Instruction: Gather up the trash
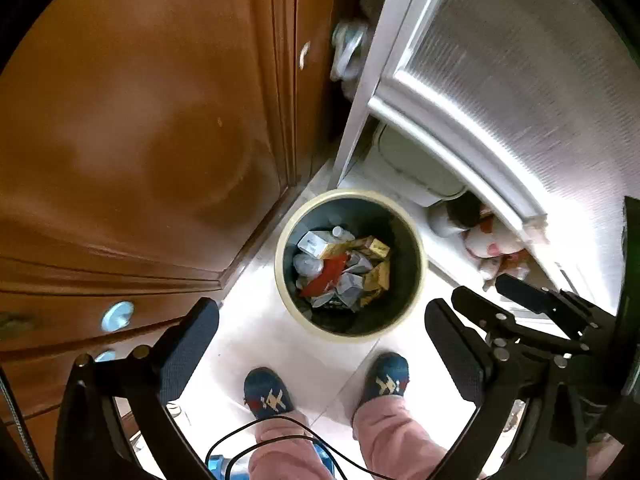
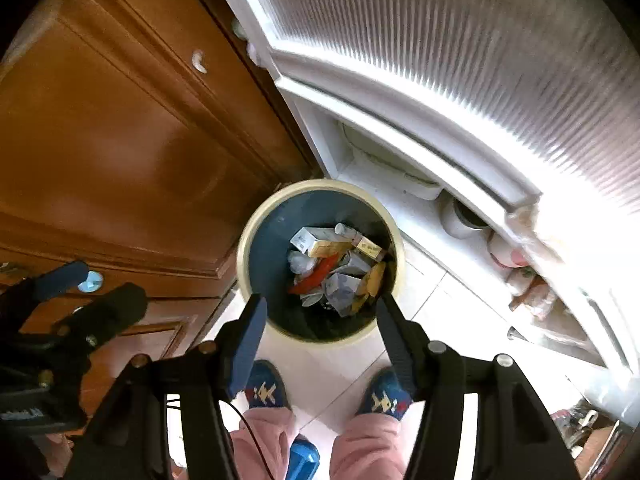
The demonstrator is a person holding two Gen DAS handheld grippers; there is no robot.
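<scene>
Standing on pale floor tiles beside a brown wooden cabinet (image 1: 132, 140), the round cream-rimmed bin (image 1: 418, 300) holds the trash (image 1: 344, 270) of cartons, wrappers and a red scrap, while the left gripper (image 1: 320, 350) and right gripper (image 2: 320, 328) hang above it, jaws apart and empty.

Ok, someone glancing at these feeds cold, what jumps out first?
The round cream-rimmed bin on the pale floor tiles, part full of boxes and wrappers, one bright red. Both grippers, left and right, hang open and empty above it. Brown wooden cabinets stand left of it, blue slippers below.
</scene>
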